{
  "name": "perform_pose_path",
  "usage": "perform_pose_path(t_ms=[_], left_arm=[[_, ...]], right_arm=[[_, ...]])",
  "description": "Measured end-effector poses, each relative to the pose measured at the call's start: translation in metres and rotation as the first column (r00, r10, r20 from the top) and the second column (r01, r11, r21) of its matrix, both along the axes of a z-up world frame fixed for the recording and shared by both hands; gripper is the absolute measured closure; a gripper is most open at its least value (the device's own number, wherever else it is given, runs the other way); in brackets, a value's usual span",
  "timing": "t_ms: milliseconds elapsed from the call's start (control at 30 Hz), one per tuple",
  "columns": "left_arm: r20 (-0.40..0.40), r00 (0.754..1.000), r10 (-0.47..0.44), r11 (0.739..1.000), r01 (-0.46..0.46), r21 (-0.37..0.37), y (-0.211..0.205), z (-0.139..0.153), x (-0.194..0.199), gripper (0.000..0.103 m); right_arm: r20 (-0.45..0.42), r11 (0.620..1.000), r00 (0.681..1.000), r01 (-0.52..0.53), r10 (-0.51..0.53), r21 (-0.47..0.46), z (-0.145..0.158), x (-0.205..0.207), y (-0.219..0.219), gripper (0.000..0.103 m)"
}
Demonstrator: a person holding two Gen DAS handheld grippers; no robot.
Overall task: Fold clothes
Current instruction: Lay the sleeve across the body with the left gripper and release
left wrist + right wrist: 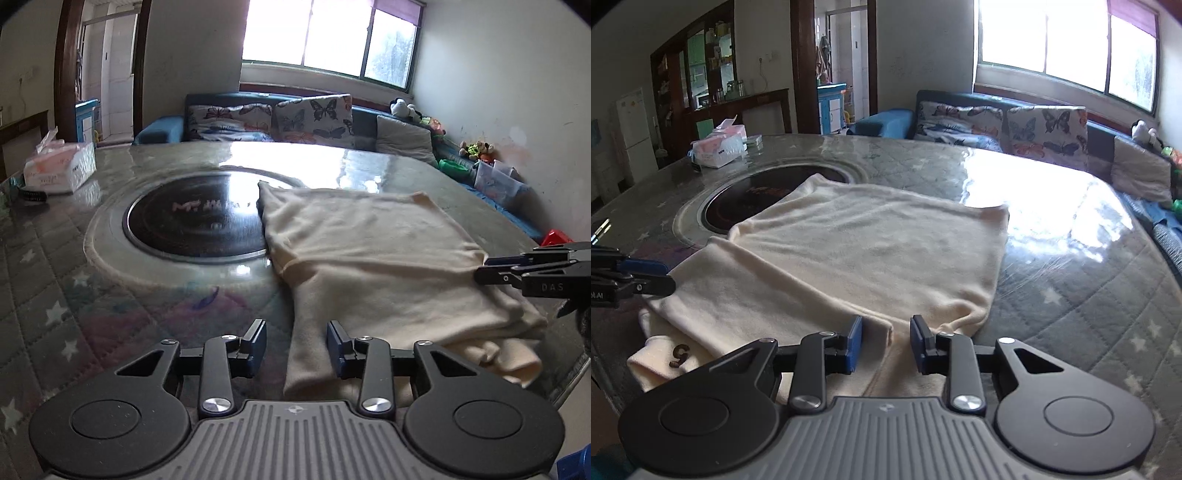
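A cream garment [373, 254] lies partly folded on the round glass-topped table [110, 295], its far corner over the black hob. It also shows in the right wrist view [857, 254], with a brown "5" on a layer at the near left. My left gripper [296, 347] is open and empty, just above the garment's near left edge. My right gripper [885, 341] is open and empty over the garment's near edge. The right gripper [517, 271] shows at the garment's right edge in the left wrist view; the left gripper [646, 277] shows at its left edge in the right wrist view.
A black round hob [195, 221] is set in the table's middle. A tissue pack [59, 166] sits at the far left of the table. A sofa with butterfly cushions [295, 118] stands behind, toys along the right wall.
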State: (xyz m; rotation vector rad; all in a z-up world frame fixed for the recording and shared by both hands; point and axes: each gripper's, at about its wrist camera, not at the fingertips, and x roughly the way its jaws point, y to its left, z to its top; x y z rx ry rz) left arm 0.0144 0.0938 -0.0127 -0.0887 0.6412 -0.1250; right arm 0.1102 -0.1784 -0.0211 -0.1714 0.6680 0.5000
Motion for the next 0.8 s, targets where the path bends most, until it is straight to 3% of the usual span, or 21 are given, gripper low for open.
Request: perform_pose_path(t_ms=[233,467,800], left_arm=[[0.063,0.994,-0.090,0.996,0.090,-0.003,-0.030,0.015,0.028,0.065],[0.000,0.994,-0.111,0.994,0.111,0.003,-0.038,-0.009,0.057,0.068],[0.031,0.985,-0.171,0.985,0.170,0.027,-0.039,0.001,0.025,0.068]], right_arm=[[0.053,0.998,0.997,-0.055,0.054,0.024,0.015,-0.007,0.010,0.076],[0.042,0.993,0.993,-0.111,0.112,-0.029,0.001,-0.006,0.026,0.076],[0.037,0.982,0.983,-0.180,0.183,-0.059,0.007,-0.037,0.016,0.076]])
